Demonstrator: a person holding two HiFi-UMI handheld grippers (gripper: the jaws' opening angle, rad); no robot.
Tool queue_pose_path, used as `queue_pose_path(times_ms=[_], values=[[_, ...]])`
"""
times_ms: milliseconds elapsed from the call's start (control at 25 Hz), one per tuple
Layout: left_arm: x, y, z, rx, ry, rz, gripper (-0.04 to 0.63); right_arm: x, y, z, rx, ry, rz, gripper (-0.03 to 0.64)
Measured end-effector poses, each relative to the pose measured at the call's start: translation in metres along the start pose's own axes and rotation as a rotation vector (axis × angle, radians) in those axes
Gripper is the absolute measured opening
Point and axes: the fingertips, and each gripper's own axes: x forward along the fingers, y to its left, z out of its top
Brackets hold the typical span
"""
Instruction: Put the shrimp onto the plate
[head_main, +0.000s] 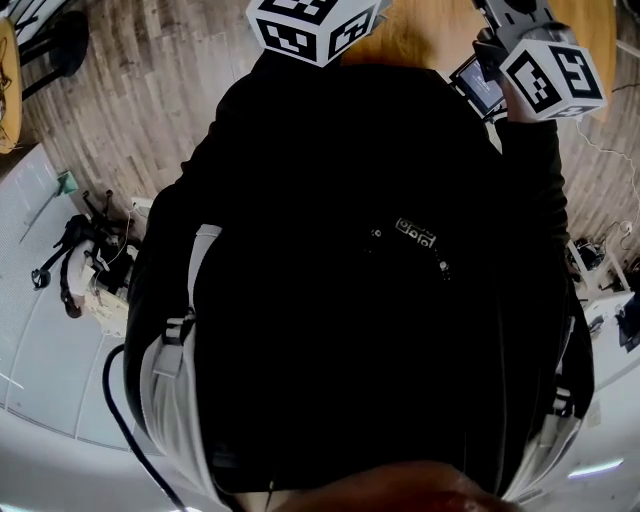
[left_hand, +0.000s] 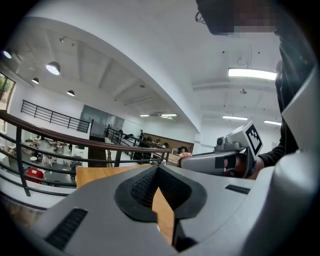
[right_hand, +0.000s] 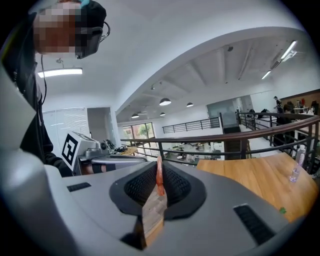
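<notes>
Both grippers are raised and point out level over a wooden table; no plate shows in any view. In the right gripper view a thin orange-red shrimp (right_hand: 159, 176) stands on edge, and my right gripper (right_hand: 160, 172) is shut on it. My left gripper (left_hand: 157, 169) is shut, its pads meeting at the tip with nothing between them. The left gripper view catches the right gripper's body (left_hand: 220, 161) at its right side. In the head view only the two marker cubes show, the left one (head_main: 315, 25) and the right one (head_main: 552, 78), above a black-clad torso.
A wooden table (right_hand: 260, 175) lies ahead on the right with a small clear bottle (right_hand: 295, 169) near its far edge. A dark railing (right_hand: 220, 136) runs behind it. The torso fills the head view, with wooden floor (head_main: 150, 90) at the upper left.
</notes>
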Motion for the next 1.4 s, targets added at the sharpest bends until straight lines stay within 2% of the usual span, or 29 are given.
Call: queue_pose_path(times_ms=[160,400,880,1160,1400], values=[[0.011,0.006,-0.005,0.016,0.020,-0.003,-0.002,0.008,-0.009,-0.009,0.012,0.021,0.074,0.046],[0.033,0.016,-0.014,0.033,0.054,-0.004,-0.002,0.026,-0.034,-0.016,0.036,0.028,0.114,0.046],[0.052,0.018,-0.023,-0.019,0.072,0.032,-0.002,0.033,-0.057,-0.027,0.029,0.080,0.168,0.046],[0.050,0.023,-0.039,-0.081,0.066,0.025,-0.002,0.041,-0.066,-0.045,0.049,0.114,0.191,0.046],[0.050,0.007,-0.057,-0.088,0.096,0.015,-0.002,0.036,-0.069,-0.057,0.062,0.123,0.227,0.046]])
